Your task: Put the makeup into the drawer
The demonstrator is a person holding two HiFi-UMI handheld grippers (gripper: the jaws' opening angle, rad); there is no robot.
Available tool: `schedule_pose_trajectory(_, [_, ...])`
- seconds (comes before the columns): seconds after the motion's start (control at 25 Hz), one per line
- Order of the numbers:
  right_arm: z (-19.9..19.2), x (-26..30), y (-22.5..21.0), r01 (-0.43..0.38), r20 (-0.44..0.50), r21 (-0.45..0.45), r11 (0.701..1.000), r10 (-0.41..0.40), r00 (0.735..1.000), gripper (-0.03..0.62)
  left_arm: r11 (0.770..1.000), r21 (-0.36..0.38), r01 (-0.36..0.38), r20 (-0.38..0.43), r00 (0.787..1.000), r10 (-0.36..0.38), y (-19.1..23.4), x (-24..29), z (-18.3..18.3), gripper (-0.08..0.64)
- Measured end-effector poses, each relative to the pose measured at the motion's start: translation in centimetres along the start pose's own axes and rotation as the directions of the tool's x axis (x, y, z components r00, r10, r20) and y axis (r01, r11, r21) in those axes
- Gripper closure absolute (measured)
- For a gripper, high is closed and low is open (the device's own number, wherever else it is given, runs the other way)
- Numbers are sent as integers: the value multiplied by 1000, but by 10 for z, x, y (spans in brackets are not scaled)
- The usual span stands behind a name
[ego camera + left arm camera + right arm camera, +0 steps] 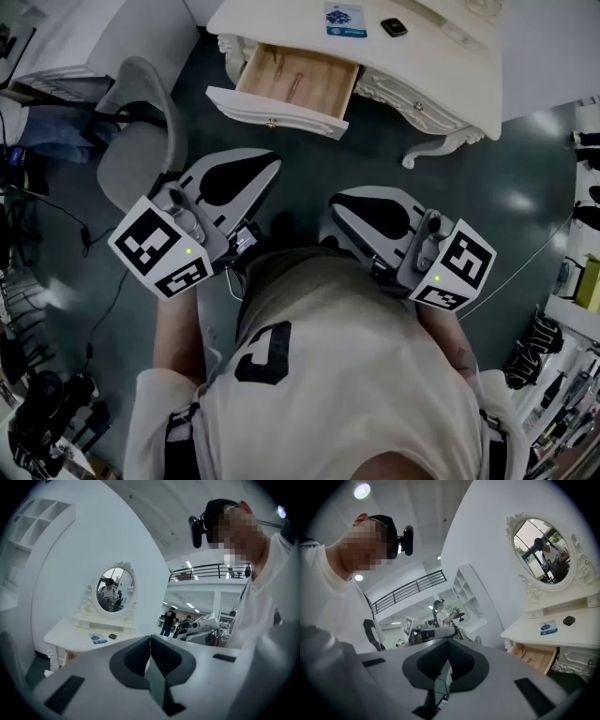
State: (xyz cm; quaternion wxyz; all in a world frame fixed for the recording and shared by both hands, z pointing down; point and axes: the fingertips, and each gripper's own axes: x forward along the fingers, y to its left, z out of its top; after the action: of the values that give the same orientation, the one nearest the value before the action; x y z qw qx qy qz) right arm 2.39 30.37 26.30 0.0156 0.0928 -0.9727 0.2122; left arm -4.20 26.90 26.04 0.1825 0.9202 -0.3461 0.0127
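The white dressing table [441, 70] stands ahead of me, its wooden drawer [272, 112] pulled open. A slim pinkish item [294, 86] lies inside the drawer. A small black makeup case [394, 27] rests on the tabletop; it also shows in the left gripper view as the case [112, 636] and in the right gripper view as the case [568, 620]. My left gripper [270, 167] and right gripper [337, 208] hover close to my chest, well short of the table. Both have their jaws shut with nothing between them, seen on the left gripper [150, 640] and right gripper [450, 644].
A blue card [345, 19] lies on the tabletop beside the case. A grey office chair [141, 141] stands left of the drawer. An oval mirror [543, 550] tops the table. Cables and gear lie on the floor at left, shelves at right.
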Motion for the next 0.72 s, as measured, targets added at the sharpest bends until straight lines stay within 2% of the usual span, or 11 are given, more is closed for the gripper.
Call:
schedule_pose_trajectory(0.12, [4,12,-1,17,8,-1,1000,-17,1000,566,1000,10,29,0,1000,-29,7,-1,6,502])
schedule_pose_trajectory(0.24, [6,27,-5,37,12,-5,999,-36,999,566,997,40,60,-33,998,-58,18,1,5,502])
schedule_pose_trajectory(0.36, [5,42,-11,57,10,-7,998,-56,998,566,995,37,92,-65,994,-90,29,3,-1,502])
schedule_pose_trajectory(0.72, [10,81,-30,114,34,23,993,-114,993,565,991,42,125,-83,989,-122,63,-8,-1,502])
